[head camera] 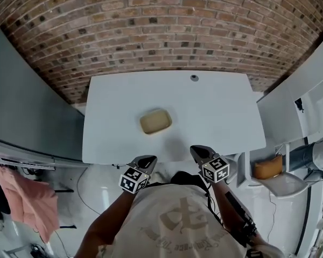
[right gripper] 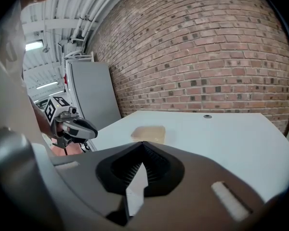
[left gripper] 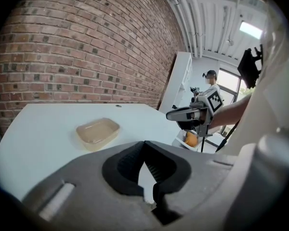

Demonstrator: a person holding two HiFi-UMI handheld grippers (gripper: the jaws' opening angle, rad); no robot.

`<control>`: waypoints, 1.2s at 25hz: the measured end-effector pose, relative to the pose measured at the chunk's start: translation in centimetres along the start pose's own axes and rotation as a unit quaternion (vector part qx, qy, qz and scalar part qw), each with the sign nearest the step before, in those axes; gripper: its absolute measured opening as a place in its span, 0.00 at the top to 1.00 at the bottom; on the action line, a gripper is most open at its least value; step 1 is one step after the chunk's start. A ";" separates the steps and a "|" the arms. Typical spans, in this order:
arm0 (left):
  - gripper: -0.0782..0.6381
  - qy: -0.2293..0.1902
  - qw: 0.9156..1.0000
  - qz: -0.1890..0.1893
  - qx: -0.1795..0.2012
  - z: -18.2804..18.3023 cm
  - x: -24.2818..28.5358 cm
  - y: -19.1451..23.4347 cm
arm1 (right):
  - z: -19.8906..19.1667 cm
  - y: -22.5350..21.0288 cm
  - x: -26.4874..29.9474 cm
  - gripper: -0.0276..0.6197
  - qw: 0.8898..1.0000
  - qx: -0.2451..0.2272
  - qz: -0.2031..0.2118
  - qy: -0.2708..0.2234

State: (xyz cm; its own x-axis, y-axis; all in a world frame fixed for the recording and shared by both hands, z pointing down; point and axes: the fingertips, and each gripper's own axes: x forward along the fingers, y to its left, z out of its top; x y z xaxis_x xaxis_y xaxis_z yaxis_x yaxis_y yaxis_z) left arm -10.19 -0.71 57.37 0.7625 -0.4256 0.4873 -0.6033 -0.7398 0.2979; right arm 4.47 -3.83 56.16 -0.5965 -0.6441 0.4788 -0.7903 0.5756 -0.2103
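Observation:
A shallow tan dish (head camera: 155, 121) sits alone near the middle of the white table (head camera: 215, 112); it shows empty in the left gripper view (left gripper: 98, 132) and in the right gripper view (right gripper: 149, 134). My left gripper (head camera: 147, 159) hovers at the table's near edge, below and slightly left of the dish, jaws shut with nothing between them (left gripper: 144, 146). My right gripper (head camera: 197, 151) hangs at the same edge to the dish's lower right, also shut and empty (right gripper: 143, 147). Each gripper sees the other: the right gripper (left gripper: 183, 113), the left gripper (right gripper: 79, 127).
A small round grommet (head camera: 194, 78) marks the table's far edge by the brick wall (head camera: 161, 26). A grey panel (head camera: 27, 106) stands at left, a pink cloth (head camera: 21, 198) below it. An orange object (head camera: 267, 167) rests on a white stand at right.

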 end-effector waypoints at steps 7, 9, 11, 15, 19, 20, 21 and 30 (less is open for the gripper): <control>0.88 0.007 1.000 -0.004 0.002 -0.5 0.8 0.6 | -0.4 -0.4 0.9 0.95 1.000 0.006 0.002 0.000; 0.88 0.012 1.000 -0.005 0.005 -0.4 1.1 0.8 | -0.6 -0.7 1.3 0.95 1.000 0.009 0.002 0.002; 0.88 0.015 1.000 -0.006 0.010 -0.1 1.4 1.0 | -0.5 -1.0 1.7 0.95 1.000 0.011 0.003 0.002; 0.88 0.022 1.000 -0.005 0.016 1.0 2.3 1.9 | 0.2 -2.2 2.6 0.95 1.000 0.018 0.005 -0.004; 0.88 0.027 0.999 -0.001 0.018 2.2 3.7 3.2 | 1.1 -3.5 3.8 0.94 1.000 0.019 0.011 -0.005; 0.88 0.031 0.999 -0.002 0.020 2.3 4.0 3.3 | 1.1 -3.7 4.0 0.95 1.000 0.023 0.012 -0.004; 0.88 0.035 0.999 -0.003 0.020 2.2 4.2 3.5 | 1.1 -4.0 4.2 0.94 1.000 0.026 0.013 -0.003; 0.88 0.083 0.996 0.018 0.029 2.2 7.3 6.7 | 2.3 -7.0 6.7 0.95 0.999 0.045 0.027 0.004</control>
State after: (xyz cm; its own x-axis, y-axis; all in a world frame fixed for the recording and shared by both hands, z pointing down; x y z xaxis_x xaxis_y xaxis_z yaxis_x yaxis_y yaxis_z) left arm -8.14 -9.90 61.08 0.6888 -0.3634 0.6272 -0.6107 -0.7571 0.2321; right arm 5.67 -13.33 58.87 -0.6376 -0.6093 0.4715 -0.7667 0.5614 -0.3113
